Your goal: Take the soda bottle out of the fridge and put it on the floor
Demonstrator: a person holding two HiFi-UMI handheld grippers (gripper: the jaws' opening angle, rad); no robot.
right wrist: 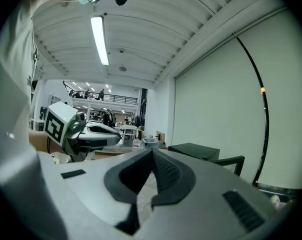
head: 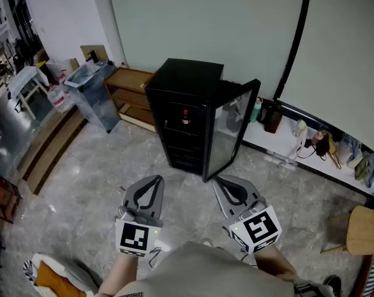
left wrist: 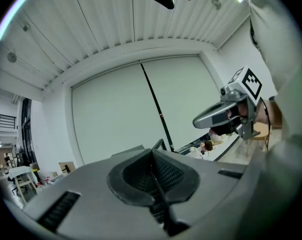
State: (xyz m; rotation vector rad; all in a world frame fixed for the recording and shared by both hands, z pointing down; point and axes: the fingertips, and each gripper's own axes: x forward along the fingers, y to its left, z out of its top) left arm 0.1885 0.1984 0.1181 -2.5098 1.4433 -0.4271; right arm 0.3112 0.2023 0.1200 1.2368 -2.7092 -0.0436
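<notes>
A black mini fridge [head: 187, 113] stands on the floor ahead of me with its glass door [head: 233, 129] swung open to the right. On an upper shelf inside I see the soda bottle [head: 186, 117], dark with a red cap. Both grippers are held low in front of the fridge, well short of it. The left gripper [head: 156, 179] is shut and empty, with its jaws meeting in the left gripper view [left wrist: 152, 154]. The right gripper [head: 219, 180] is also shut with nothing between its jaws [right wrist: 152, 154]. The fridge top [right wrist: 196, 151] shows beyond the right jaws.
A low wooden shelf [head: 128, 94] and a clear plastic bin [head: 94, 91] stand left of the fridge. A white ledge [head: 298, 150] with bottles and small items runs along the wall at right. A wooden stool [head: 366, 228] is at the far right.
</notes>
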